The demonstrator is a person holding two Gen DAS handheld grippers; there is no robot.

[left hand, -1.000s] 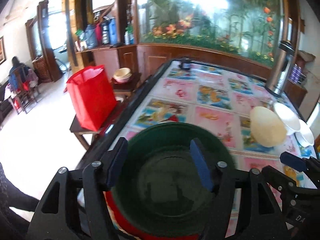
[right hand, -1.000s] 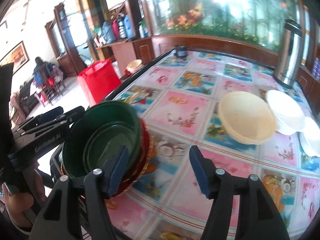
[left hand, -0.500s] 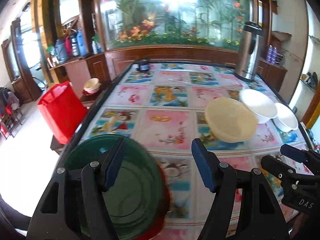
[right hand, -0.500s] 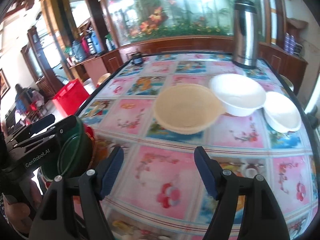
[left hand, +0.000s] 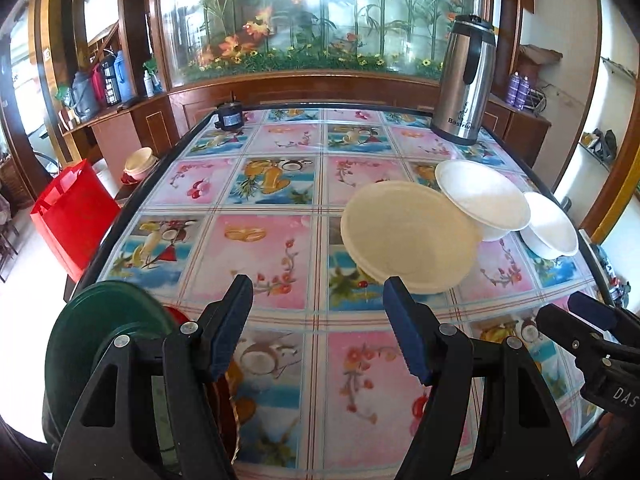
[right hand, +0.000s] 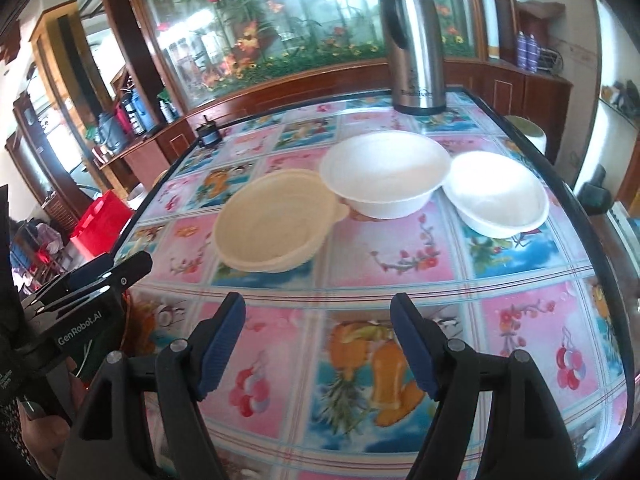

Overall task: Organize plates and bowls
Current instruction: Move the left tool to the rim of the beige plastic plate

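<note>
A cream bowl (left hand: pixel 408 232) (right hand: pixel 276 226) sits mid-table, with a large white bowl (left hand: pixel 482 196) (right hand: pixel 384 178) overlapping its right rim and a smaller white bowl (left hand: pixel 554 226) (right hand: pixel 498 196) further right. A stack of green bowls (left hand: pixel 86 340) on red plates stands at the near left table edge. My left gripper (left hand: pixel 318 330) is open and empty, to the right of the green stack. My right gripper (right hand: pixel 318 346) is open and empty, above the table in front of the cream bowl. The left gripper also shows in the right wrist view (right hand: pixel 86 280).
A steel thermos jug (left hand: pixel 462 84) (right hand: pixel 414 44) stands at the table's far right. A small black object (left hand: pixel 229 117) sits at the far left corner. A red bag (left hand: pixel 70 216) stands on a side stand left of the floral table (left hand: pixel 280 248).
Both grippers have swung right, away from the green stack and toward the cream and white bowls. The green stack has slid to the left edge of both views.
</note>
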